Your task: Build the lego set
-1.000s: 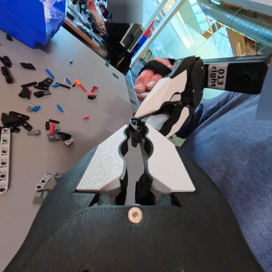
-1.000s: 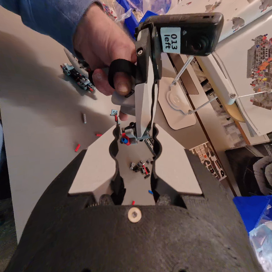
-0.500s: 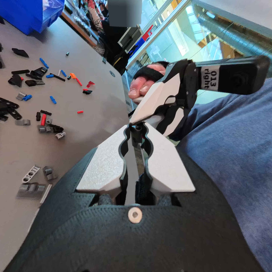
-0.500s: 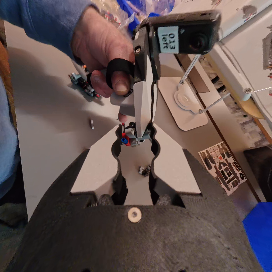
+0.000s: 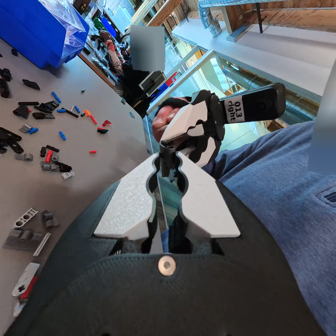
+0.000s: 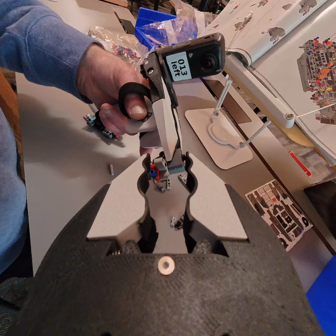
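Note:
A small Lego assembly [image 6: 163,166] of grey beams with a red part and a blue pin hangs in the air above the grey table [image 6: 63,172]. My left gripper [image 5: 167,158] is shut on its dark end [image 5: 165,161]. In the right wrist view the left gripper [image 6: 172,158] comes down from above, edge-on. My right gripper [image 6: 167,160] has its jaws against both sides of the assembly. In the left wrist view the right gripper [image 5: 174,147] reaches in from the upper right, one fingertip on the top of the piece.
Loose black, grey, red and blue parts [image 5: 49,160] lie scattered on the table, with a blue bin [image 5: 36,32] behind. A partial build [image 6: 101,127] sits behind the hand. A sticker sheet [image 6: 278,212], a booklet stand [image 6: 218,140] and a bag of parts [image 6: 120,45] are nearby. The grippers are tip to tip, or close to it. Between my right fingertips and the partial build [image 6: 101,127] there is roughly 20 cm.
Both grippers have stayed joined on the assembly while tilting and shifting together. The right jaws have narrowed slightly around it. The table parts have slid in both views.

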The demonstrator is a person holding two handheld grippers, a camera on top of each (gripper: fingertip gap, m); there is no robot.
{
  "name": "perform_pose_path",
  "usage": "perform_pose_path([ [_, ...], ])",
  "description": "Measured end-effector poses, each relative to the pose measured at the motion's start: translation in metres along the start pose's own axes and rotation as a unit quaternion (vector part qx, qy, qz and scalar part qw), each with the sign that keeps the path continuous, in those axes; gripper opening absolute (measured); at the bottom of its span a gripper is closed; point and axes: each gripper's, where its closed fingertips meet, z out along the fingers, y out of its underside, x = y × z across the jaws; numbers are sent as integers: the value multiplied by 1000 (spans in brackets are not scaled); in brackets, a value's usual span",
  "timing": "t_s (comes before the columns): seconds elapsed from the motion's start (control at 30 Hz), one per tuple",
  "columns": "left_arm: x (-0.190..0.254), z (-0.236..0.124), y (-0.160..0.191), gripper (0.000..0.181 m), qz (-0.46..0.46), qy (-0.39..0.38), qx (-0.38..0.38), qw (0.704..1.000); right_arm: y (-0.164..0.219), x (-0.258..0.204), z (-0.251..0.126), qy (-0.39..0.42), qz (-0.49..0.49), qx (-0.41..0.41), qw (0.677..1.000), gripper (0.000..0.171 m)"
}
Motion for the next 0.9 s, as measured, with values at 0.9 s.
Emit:
perform_pose_path([
  [0.9, 1, -68, -43, 13, 263, -223, 62, 937, -27, 27, 21, -103, 132, 102, 980, 48],
])
